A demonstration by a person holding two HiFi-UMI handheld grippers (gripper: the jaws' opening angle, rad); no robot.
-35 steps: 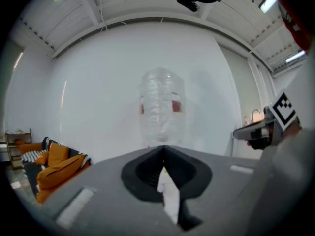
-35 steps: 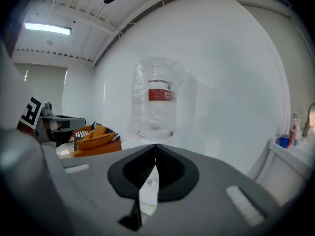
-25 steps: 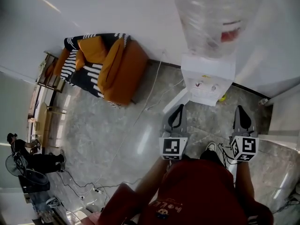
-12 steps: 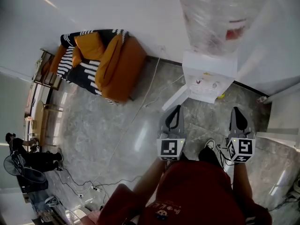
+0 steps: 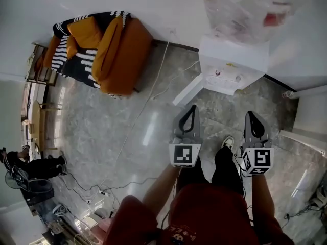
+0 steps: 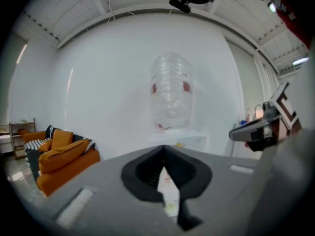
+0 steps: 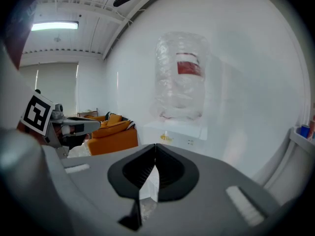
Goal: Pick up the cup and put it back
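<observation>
Head view: you face the water dispenser, left gripper and right gripper before it, both pressed together and empty, probably because no cup shows.

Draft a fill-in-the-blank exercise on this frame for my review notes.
1. The fingers of the left gripper and of the right gripper are ____, with nothing between them.
2. On top of the white water dispenser sits a large clear ____.
3. The sofa by the wall is ____ in colour.
4. In the head view, the sofa lies to the ____ of the water dispenser.
Missing words: shut; bottle; orange; left.
</observation>
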